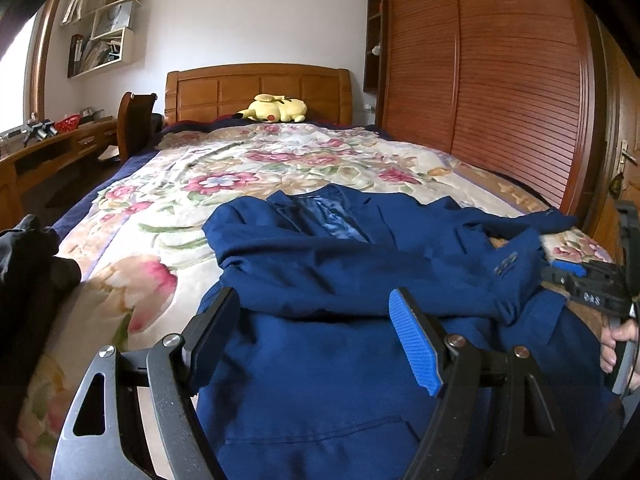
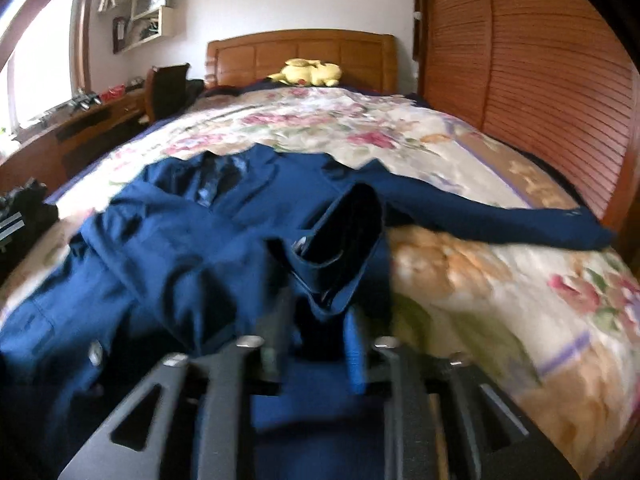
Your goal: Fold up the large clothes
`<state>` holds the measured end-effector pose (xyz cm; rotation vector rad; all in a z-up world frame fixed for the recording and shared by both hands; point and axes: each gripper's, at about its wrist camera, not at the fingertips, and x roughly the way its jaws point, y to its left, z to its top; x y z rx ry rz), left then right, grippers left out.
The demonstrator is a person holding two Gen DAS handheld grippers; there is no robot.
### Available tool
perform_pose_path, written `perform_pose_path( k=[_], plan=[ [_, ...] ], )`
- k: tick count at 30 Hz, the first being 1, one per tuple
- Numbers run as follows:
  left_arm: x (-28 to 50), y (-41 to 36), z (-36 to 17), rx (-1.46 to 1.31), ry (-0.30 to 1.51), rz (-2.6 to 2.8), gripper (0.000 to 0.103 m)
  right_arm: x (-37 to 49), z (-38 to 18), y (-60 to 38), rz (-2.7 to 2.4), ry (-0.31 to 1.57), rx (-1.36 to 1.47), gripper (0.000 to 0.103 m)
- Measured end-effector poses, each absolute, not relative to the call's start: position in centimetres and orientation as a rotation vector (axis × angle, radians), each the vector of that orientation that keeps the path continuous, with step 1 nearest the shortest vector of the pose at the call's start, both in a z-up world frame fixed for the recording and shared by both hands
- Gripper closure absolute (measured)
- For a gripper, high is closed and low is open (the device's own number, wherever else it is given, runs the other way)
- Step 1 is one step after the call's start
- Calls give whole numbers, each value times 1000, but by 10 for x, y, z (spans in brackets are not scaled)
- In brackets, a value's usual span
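Left wrist view: the left gripper (image 1: pixel 316 336) is hovering wide open, holding nothing, over the blue jacket (image 1: pixel 340 280) lying on the bed (image 1: pixel 132 240).

Right wrist view: the right gripper (image 2: pixel 316 344) is pinching the sleeve cuff (image 2: pixel 340 256); it should carry it flat across the chest.

A yellow plush toy (image 1: pixel 275 109) lay against the far wooden headboard (image 1: pixel 259 92). A floral bedspread (image 1: pixel 224 168) covered the bed, with slatted wooden wardrobe doors (image 1: pixel 500 80) at right and a wooden desk (image 1: pixel 48 152) at left.
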<state>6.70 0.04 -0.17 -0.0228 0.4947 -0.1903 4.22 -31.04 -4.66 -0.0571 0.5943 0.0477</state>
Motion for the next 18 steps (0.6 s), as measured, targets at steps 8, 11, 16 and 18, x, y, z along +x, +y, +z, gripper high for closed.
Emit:
perform_pose_path(
  k=[8, 11, 16, 18],
  plan=[
    [62, -11, 4, -12, 479, -209, 25, 1, -28, -327, -3, 597, -115, 45],
    [60, -17, 6, -7, 475, -223, 25, -12, -14, -325, -10, 592, -137, 45],
    [58, -26, 9, -7, 469, -254, 25, -22, 0, -317, 18, 578, -178, 45],
    [59, -32, 9, -1, 469, -252, 25, -23, 4, -316, 21, 573, -192, 45]
  ],
)
